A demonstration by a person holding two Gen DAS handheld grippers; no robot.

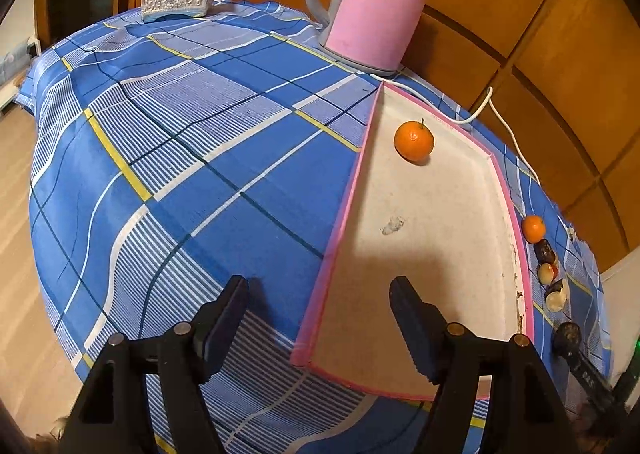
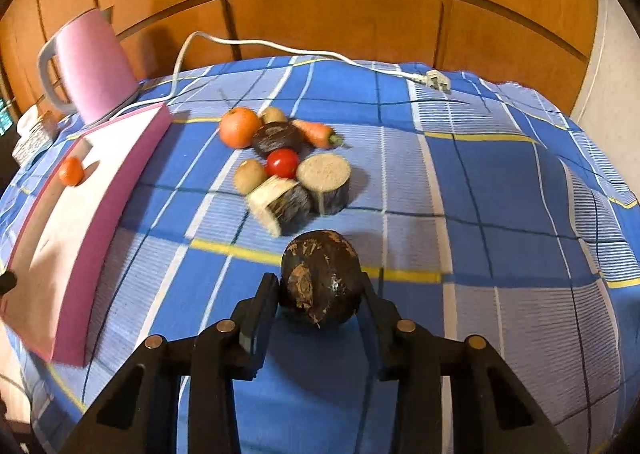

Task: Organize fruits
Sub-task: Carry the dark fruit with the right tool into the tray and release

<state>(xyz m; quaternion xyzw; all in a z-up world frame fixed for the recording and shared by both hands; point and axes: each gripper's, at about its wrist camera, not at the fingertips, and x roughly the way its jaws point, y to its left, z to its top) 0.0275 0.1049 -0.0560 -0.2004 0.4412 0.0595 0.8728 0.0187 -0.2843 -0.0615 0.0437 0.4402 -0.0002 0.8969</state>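
A table under a blue checked cloth stands against orange-brown wooden wall panels.

The right gripper points down at the cloth and pinches a dark, round, rough-skinned fruit between its two black fingers, one pad on each side of it; the fruit sits just above or on the cloth, I cannot tell which. Just beyond it lies a cluster of produce: two dark cut pieces with pale faces, a red tomato, a brownish kiwi-like fruit, another dark round piece, an orange, a carrot and a second small brownish fruit behind. They lie close together, several touching. Farther back a white cable with its plug runs across the cloth.

The left gripper hangs with its jaws spread and nothing between them, one finger over the bare cloth, the other over the near part of a white tray with a pink rim. One small orange with a stem lies in the far part of the tray, well apart from the fingers. Beyond the tray's far corner stands a pink kettle with a grey handle, and farther along the table edge a silver tissue box. In the left view the produce cluster shows as a row just outside the tray's right rim
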